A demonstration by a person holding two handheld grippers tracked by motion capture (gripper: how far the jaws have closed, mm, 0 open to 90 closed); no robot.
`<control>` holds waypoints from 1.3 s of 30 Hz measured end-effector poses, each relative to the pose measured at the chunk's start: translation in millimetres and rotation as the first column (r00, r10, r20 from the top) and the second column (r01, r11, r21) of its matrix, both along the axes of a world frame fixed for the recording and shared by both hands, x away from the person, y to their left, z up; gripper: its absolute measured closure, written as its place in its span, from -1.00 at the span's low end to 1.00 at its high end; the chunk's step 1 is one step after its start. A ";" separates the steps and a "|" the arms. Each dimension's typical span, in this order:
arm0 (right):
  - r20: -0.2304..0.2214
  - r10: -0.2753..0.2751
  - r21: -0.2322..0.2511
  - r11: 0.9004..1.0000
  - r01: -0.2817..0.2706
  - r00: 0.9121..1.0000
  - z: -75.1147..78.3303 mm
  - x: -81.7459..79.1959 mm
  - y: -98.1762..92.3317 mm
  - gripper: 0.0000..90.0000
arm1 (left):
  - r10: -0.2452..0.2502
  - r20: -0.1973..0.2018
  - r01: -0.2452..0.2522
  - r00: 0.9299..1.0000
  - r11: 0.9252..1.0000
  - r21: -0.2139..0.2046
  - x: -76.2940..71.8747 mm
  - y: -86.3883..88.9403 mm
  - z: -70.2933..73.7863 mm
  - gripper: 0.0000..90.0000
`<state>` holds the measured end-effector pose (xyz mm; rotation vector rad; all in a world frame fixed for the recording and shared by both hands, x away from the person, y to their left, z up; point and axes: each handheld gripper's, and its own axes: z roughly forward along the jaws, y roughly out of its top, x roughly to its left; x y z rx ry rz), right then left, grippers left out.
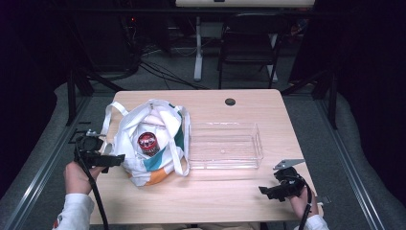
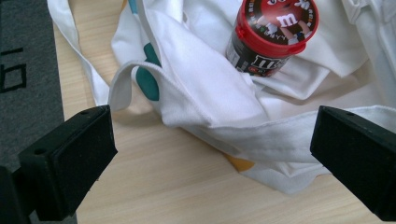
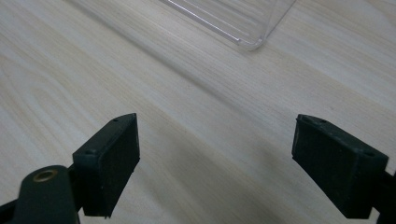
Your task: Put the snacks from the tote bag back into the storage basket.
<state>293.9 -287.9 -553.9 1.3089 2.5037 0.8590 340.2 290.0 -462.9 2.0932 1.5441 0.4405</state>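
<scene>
My spread left gripper (image 2: 210,154) faces the white cloth bag's (image 2: 224,107) hem and red-lidded candy tub (image 2: 271,35); my spread right gripper (image 3: 229,163) sees the clear plastic tray's (image 3: 247,28) corner.

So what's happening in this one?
A person holds a gripper in each hand at a table. The left gripper, open, sits at the near edge of a white tote bag with a red-lidded candy tub inside. The right gripper, open, hovers over bare wood near a clear tray, which is empty.
</scene>
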 end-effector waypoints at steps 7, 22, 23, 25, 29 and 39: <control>0.000 -0.005 -0.006 1.000 0.005 1.000 -0.6 -0.8 -0.6 -0.67 | -0.023 0.023 0.023 0.999 1.000 -0.002 6.0 -9.5 7.9 -1.00; 0.000 -0.005 -0.008 1.000 0.005 1.000 -0.6 -1.2 -0.9 -0.67 | -0.085 0.032 0.085 0.996 0.996 -0.013 36.9 -42.2 14.7 -1.00; 0.000 -0.005 -0.008 1.000 0.005 1.000 -0.6 -1.2 -0.9 -0.67 | -0.085 0.032 0.085 0.996 0.996 -0.013 36.9 -42.2 14.7 -1.00; -0.001 -0.006 -0.007 1.000 0.006 1.000 -0.8 -1.2 -0.9 -0.67 | -0.093 0.027 0.094 0.995 0.995 -0.017 41.7 -45.7 14.3 -1.00; 0.001 -0.010 -0.004 1.000 0.010 1.000 -1.1 -1.5 -0.9 -0.67 | -0.108 0.015 0.109 0.994 0.994 -0.016 51.5 -52.7 12.5 -1.00; 0.000 -0.014 -0.004 1.000 0.014 1.000 -0.8 -3.3 -3.0 -0.67 | -0.138 -0.011 0.138 0.990 0.990 -0.016 66.3 -63.0 4.6 -1.00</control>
